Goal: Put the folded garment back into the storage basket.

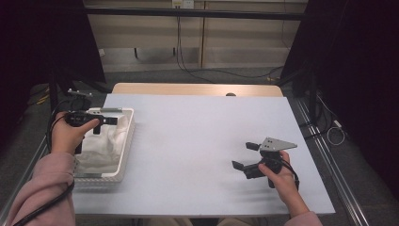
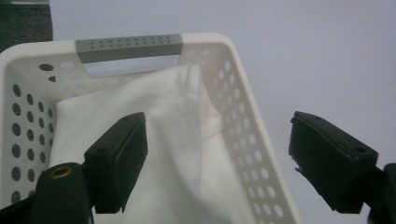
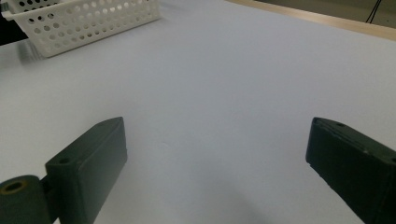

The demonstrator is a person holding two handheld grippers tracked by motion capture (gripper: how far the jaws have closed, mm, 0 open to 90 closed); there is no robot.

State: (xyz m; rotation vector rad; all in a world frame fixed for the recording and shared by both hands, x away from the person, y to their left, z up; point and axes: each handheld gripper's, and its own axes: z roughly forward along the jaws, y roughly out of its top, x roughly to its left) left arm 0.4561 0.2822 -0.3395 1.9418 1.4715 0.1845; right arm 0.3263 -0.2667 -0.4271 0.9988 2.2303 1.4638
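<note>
Left gripper view: white cloth in basket beneath wide-apart left gripper

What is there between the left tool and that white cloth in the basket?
Nothing visible. The left tool hangs open over the white cloth, which lies uncovered in the white basket.

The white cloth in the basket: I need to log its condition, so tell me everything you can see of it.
The white cloth looks like thin, soft fabric, creased and loosely bunched. It lies inside the white perforated plastic basket, reaching up toward the end with the grey handle. The left gripper hangs over it with jaws wide apart, not visibly gripping it.
</note>
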